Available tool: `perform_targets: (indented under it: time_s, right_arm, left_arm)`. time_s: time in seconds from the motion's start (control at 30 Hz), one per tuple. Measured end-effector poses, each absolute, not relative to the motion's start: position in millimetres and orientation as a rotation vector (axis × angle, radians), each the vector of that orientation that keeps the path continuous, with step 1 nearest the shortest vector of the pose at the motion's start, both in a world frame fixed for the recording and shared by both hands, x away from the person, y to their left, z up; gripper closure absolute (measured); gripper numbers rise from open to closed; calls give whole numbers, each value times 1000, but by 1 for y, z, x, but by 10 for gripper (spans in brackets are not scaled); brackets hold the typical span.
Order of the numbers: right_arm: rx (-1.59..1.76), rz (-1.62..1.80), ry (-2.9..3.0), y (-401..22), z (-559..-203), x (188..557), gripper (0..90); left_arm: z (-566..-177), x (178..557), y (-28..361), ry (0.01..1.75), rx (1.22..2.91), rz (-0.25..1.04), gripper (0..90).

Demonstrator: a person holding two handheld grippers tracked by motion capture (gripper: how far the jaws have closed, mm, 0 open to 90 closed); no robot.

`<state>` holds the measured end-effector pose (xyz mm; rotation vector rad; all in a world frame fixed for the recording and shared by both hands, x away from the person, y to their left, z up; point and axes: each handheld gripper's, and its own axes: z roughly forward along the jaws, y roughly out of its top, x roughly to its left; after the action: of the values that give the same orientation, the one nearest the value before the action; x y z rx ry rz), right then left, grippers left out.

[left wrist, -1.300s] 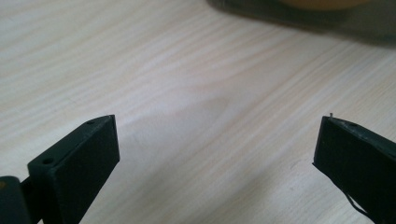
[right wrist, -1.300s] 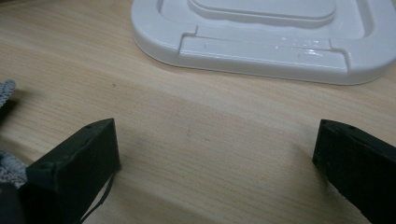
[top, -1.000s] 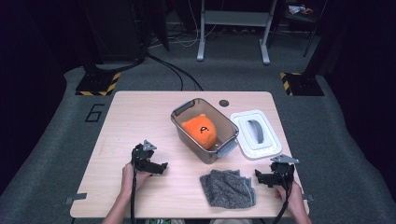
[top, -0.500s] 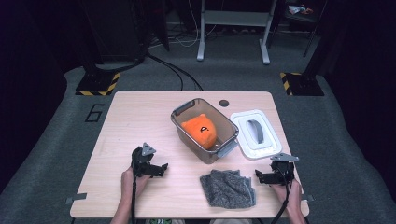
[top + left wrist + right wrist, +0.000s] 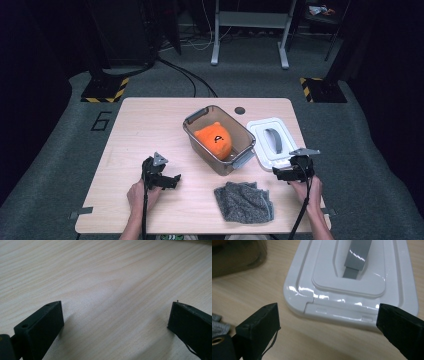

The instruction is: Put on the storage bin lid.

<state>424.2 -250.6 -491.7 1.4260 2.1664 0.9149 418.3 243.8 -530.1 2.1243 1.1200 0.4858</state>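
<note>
From the high view, a wooden table point(image 5: 150, 130) carries a clear bin point(image 5: 218, 139) with an orange plush toy point(image 5: 214, 140) inside, a white lid point(image 5: 272, 141) lying flat just right of the bin, and a grey cloth point(image 5: 244, 201) near the front edge. The right gripper point(image 5: 283, 175) sits just in front of the lid's near end, far nearer to it than the left gripper point(image 5: 172, 181), which rests well apart on the bare left side of the table. The lid's long axis runs away from the person, so its short near edge faces the right gripper. In the left gripper view, the two black jaws stand wide apart over plain wood with nothing between them. In the right gripper view, the jaws are also spread wide, having just eased inward slightly, with nothing between them; the lid point(image 5: 352, 290) lies directly ahead, its near edge spanning the gap, apart from the tips. This view adds what the high view cannot resolve: the grey handle strip point(image 5: 357, 257) running down the lid's middle, and a corner of the cloth point(image 5: 218, 323) at the left.
</note>
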Motion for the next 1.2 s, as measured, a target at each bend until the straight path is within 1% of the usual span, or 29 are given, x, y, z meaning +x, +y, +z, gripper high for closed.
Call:
perform_targets:
  time_s: [0.2,0.37,0.53,0.7,0.77,0.83,1.07,1.2]
  right_arm:
    - [1436,901,2161,-249,-482,449,54]
    - [1463,919,2139,-250,-477,470,92]
    - [1485,899,2136,-245,-477,488,149]
    - [1506,878,2113,-243,-480,504,279]
    - [1533,877,2110,-241,-480,508,295]
    - [1539,878,2089,-242,-479,513,340]
    - [1629,899,2057,-247,-487,524,415]
    - [1628,899,2060,-246,-490,530,494]
  left_arm:
    - [-530,419,244,1116,2130,486,0]
    - [-530,419,244,1119,2125,486,0]
    - [-530,419,244,1119,2123,486,0]
    - [-530,419,244,1120,2123,487,0]
    - [-530,419,244,1119,2124,488,0]
    - [-530,419,244,1120,2123,488,0]
    - [-530,419,244,1119,2124,489,0]
    - [-530,419,244,1120,2125,490,0]
